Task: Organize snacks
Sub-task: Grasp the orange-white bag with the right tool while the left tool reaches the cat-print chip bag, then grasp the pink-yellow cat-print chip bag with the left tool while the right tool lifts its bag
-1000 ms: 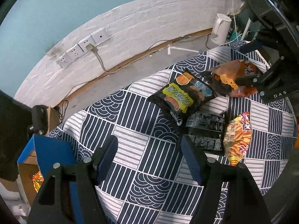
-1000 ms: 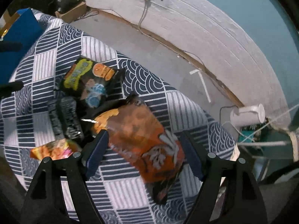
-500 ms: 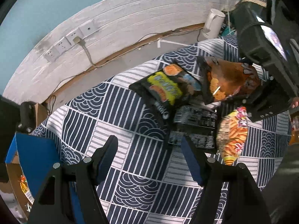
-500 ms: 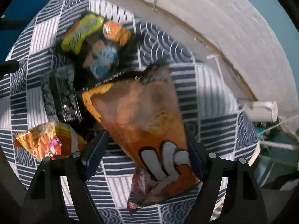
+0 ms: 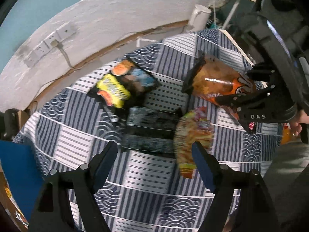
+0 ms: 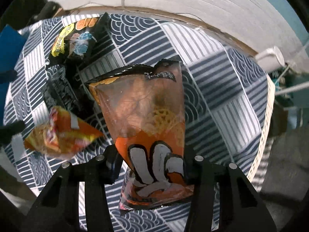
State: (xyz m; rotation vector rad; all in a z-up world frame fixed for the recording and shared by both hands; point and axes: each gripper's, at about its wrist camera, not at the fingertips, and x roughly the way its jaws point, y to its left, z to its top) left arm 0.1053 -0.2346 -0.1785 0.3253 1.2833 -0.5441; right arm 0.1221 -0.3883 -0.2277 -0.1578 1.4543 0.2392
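Snacks number four bags here: an orange bag held up in the centre of the right wrist view, a black-and-yellow bag at upper centre of the left wrist view, a dark black bag lying just below it, and a yellow-orange bag just right of the dark one.

The three lower bags lie on the blue-and-white patterned cloth; the dark bag touches both of its neighbours.

The right gripper has its two fingers pressed onto the lower, orange-printed end of the orange bag. In the left wrist view it reaches in from the right edge, the bag sticking out to the left of it, off the cloth. That bag's long axis runs from the bottom of the right wrist view up toward the top, black sealed edge farthest from the fingers.

The left gripper hangs over the cloth at the bottom of its own view, fingers spread wide with nothing between them, pointing toward the dark bag.

One white kettle stands at top right, beside the white wall.
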